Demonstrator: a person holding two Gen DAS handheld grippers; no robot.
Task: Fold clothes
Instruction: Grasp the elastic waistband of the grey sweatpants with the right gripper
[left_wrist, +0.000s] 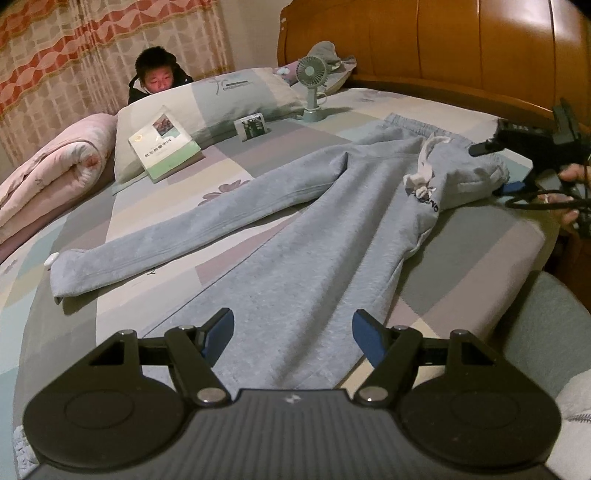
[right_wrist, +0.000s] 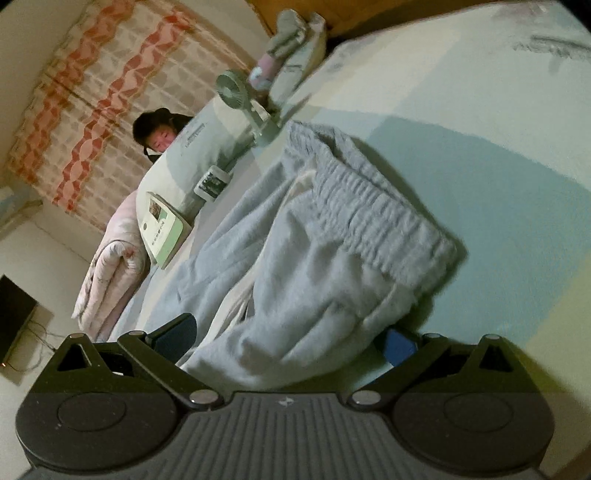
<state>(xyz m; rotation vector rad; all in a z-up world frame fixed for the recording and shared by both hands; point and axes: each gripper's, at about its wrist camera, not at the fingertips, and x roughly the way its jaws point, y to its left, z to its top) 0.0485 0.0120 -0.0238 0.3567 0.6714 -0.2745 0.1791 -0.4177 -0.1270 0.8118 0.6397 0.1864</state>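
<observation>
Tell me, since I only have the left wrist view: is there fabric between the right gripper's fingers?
Observer: Yes. In the right wrist view a bunch of the grey trousers fills the gap of the right gripper. I cannot tell whether the pads are clamping it.
Operator: Which part of the garment is it?
Observer: The waist end. The ribbed elastic waistband sits just beyond the fingers.
Operator: Is anything lying past the waistband on that side?
Observer: Only bed sheet shows there.
</observation>
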